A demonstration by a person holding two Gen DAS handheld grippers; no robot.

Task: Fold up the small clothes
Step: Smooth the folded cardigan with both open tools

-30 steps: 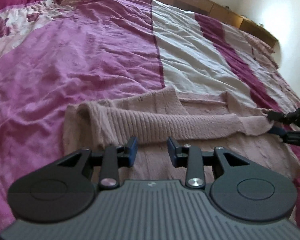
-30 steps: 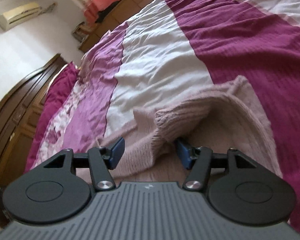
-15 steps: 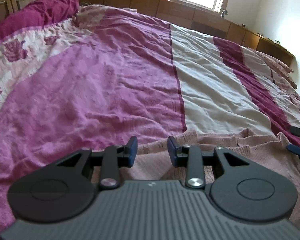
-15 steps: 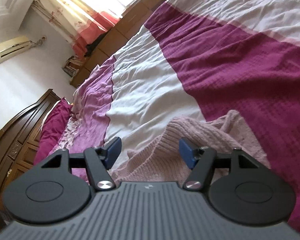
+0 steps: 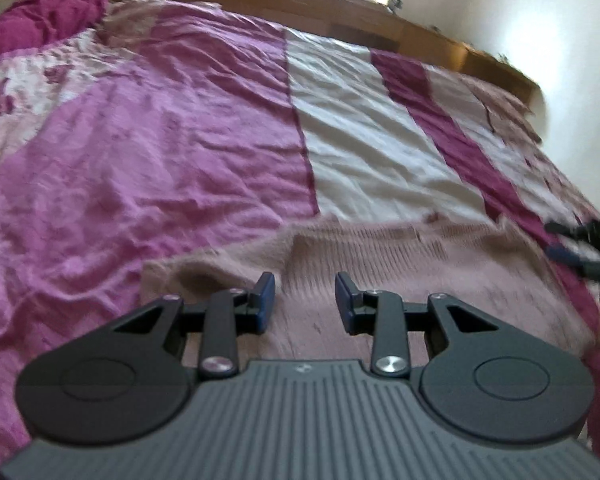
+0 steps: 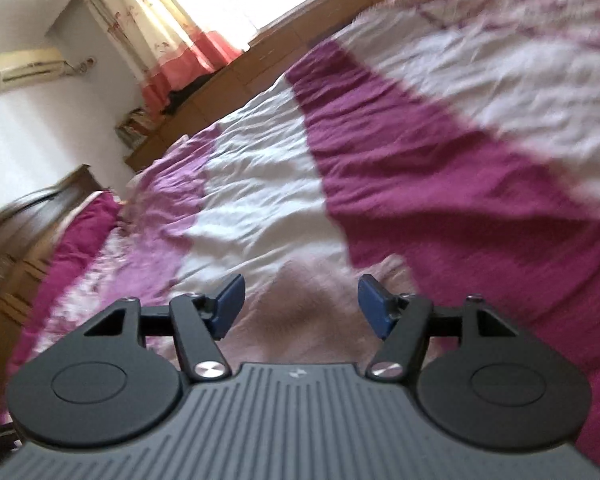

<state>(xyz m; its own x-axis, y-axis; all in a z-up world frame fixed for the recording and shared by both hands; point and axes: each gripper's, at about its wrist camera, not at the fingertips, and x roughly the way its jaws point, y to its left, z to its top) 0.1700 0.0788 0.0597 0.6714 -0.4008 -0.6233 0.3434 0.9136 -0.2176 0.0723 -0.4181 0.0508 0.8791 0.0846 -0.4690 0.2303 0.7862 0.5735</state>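
A dusty-pink knitted sweater (image 5: 400, 264) lies spread on the bed, with a ribbed sleeve folded across its far part. My left gripper (image 5: 305, 302) is open and empty above the sweater's near left part. My right gripper (image 6: 300, 304) is open and empty, with the sweater's right edge (image 6: 300, 300) between and beyond its fingers. The right gripper also shows in the left wrist view (image 5: 572, 246), open at the sweater's right edge. Both views are blurred.
The bedspread has pink (image 5: 160, 160), white (image 5: 372, 148) and dark magenta (image 6: 440, 168) stripes. A wooden ledge (image 5: 440, 36) runs along the far side under a window with curtains (image 6: 172, 40). A white wall (image 5: 572, 60) is at the right. A wooden headboard (image 6: 24, 220) is at the left.
My right gripper has let go of the sleeve cuff and opened wider. Both grippers rose and tilted up, then the left came back down towards the sweater.
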